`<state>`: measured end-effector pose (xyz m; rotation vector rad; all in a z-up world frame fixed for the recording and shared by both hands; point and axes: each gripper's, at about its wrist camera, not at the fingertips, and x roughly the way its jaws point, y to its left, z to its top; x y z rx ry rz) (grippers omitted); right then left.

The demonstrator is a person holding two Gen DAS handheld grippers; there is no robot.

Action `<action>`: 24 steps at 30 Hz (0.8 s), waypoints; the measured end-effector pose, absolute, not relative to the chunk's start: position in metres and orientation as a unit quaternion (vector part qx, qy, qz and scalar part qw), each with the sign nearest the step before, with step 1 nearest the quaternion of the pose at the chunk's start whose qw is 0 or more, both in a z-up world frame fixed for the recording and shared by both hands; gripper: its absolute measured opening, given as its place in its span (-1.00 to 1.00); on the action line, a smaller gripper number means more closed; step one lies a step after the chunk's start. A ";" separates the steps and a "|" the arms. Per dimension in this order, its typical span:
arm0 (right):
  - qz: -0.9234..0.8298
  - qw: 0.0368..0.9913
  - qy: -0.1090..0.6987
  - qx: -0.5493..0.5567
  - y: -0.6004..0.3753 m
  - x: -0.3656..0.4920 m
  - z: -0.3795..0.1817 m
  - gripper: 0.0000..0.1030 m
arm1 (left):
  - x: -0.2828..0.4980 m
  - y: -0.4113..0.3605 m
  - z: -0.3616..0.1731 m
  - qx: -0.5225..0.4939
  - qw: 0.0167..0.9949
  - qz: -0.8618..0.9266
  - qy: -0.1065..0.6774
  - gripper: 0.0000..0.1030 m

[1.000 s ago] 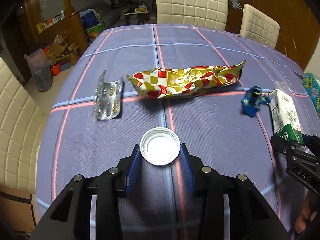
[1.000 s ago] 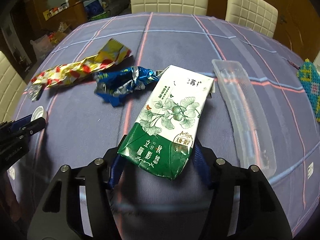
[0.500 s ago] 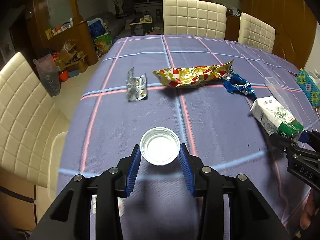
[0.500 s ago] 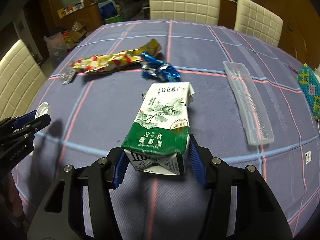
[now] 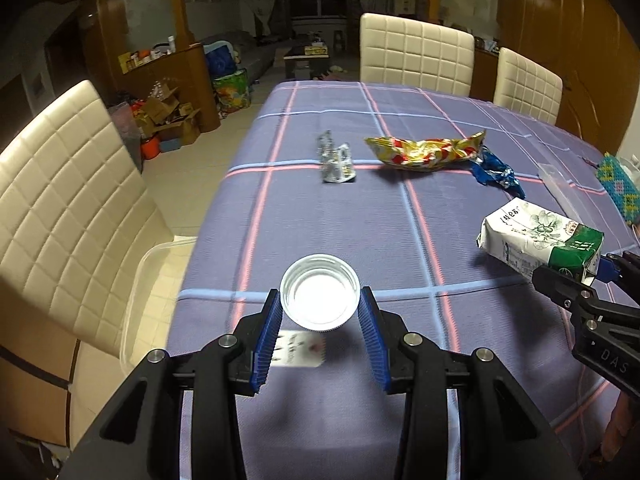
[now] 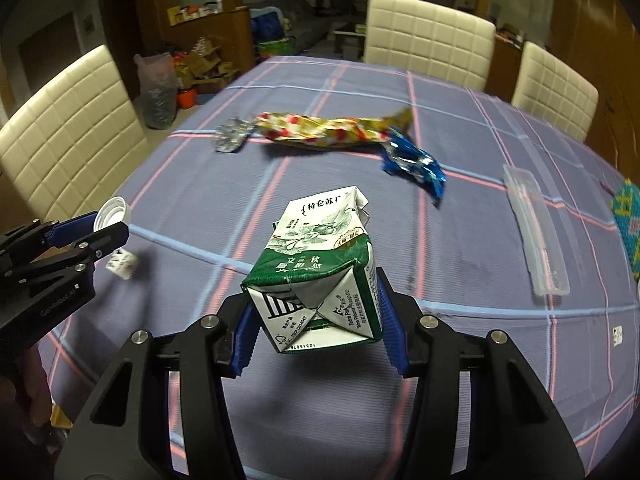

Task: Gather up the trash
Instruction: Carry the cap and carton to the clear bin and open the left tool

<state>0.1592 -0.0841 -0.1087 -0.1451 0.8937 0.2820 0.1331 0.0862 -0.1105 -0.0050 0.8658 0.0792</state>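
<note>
Above the table edge: both tools are hanging clear of the purple checked tablecloth (image 5: 320, 208), each carrying 1 piece of trash.
Left gripper (image 5: 320, 316): its blue pads are pinching the white bottle cap (image 5: 319, 297) by the rim, open side facing the camera.
Right gripper (image 6: 316, 328): its jaws are clamping the crushed milk carton (image 6: 320, 276) across the folded base, top end pointing away.
Clear bin (image 5: 138, 300): a see-through container is sitting on the cream chair (image 5: 68, 208) at the table's left side; I am judging this to be the drop point.
Still lying on the cloth: blister pack (image 5: 335, 158), gold and red snack wrapper (image 5: 426, 151), blue foil wrapper (image 5: 494, 170), a clear plastic tray (image 6: 534, 236), and a small printed scrap (image 6: 120, 264) under the left tool.
Step in hand: carrying 2 items toward the bin.
Doing it well: keeping the cap level, since only its thin rim is being held; releasing each piece once it is over the opening, not at its wall.
Risk: the carton is sitting skewed between the pads and may be twisting out if the grip is eased early.
</note>
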 end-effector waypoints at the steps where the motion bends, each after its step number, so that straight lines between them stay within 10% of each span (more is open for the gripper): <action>1: 0.139 0.890 0.428 -0.074 -0.079 0.157 -0.108 0.02 | 0.130 0.091 -0.110 -0.005 0.908 0.043 0.417 -0.25; 24: 0.226 0.870 0.412 -0.148 0.045 0.152 -0.100 0.03 | 0.101 0.187 -0.115 -0.048 0.904 0.117 0.409 -0.25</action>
